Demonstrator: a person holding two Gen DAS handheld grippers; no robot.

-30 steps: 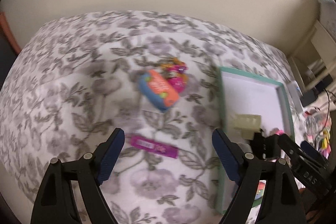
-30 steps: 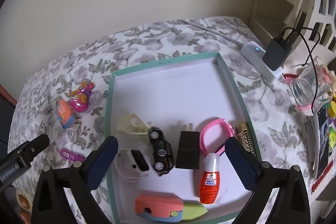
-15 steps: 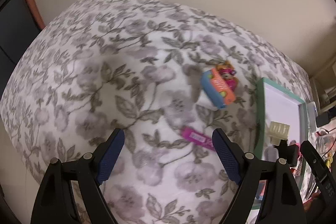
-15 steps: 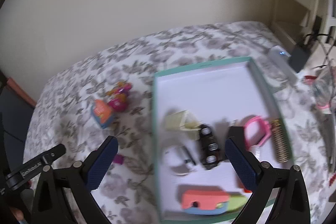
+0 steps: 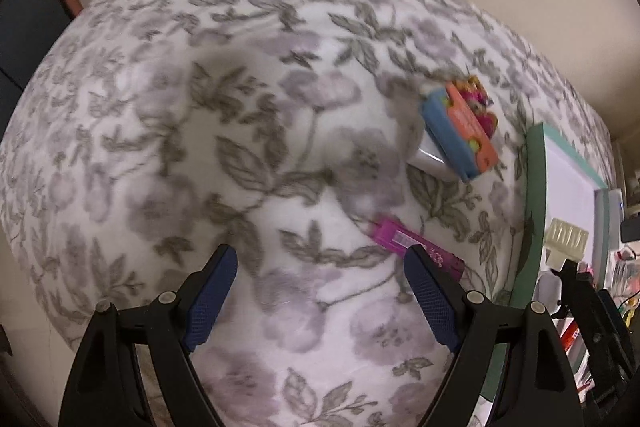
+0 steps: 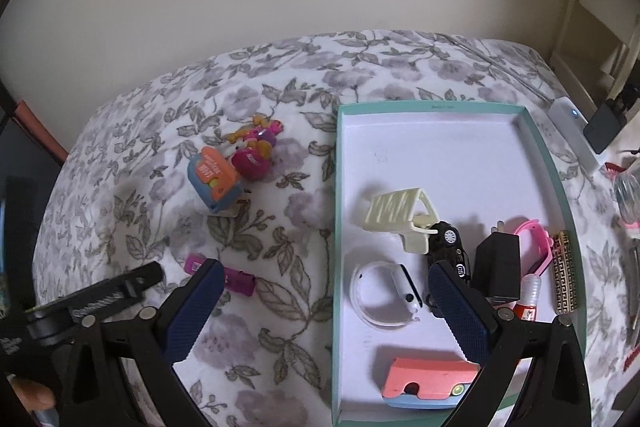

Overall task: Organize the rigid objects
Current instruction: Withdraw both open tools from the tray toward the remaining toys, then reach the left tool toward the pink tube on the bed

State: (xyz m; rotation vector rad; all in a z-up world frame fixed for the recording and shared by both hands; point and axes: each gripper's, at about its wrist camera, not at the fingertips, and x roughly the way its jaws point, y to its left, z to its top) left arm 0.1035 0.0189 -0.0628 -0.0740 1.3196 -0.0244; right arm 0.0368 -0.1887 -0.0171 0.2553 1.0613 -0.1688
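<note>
On the floral cloth lie a blue-and-orange toy block (image 6: 215, 181) (image 5: 460, 131), a pink figure (image 6: 254, 151) behind it, and a flat magenta piece (image 6: 234, 277) (image 5: 416, 247). A teal-rimmed tray (image 6: 335, 187) holds a cream stand (image 6: 398, 213), a black toy car (image 6: 446, 247), a white band (image 6: 380, 293), a black charger (image 6: 498, 267), a pink band (image 6: 534, 243), a red bottle (image 6: 528, 301) and a coral block (image 6: 428, 381). My left gripper (image 5: 320, 291) is open and empty, the magenta piece at its right finger. My right gripper (image 6: 324, 301) is open and empty over the tray's left rim.
A white power strip (image 6: 572, 131) with a black plug (image 6: 606, 123) lies right of the tray. A cream wall runs behind the table. White shelving (image 6: 600, 7) stands at the far right. The table's left edge drops to a dark floor.
My left gripper has swung left and lower, so the toys and tray slid to the right of its view. My right gripper has moved left, from over the tray's middle to its left rim.
</note>
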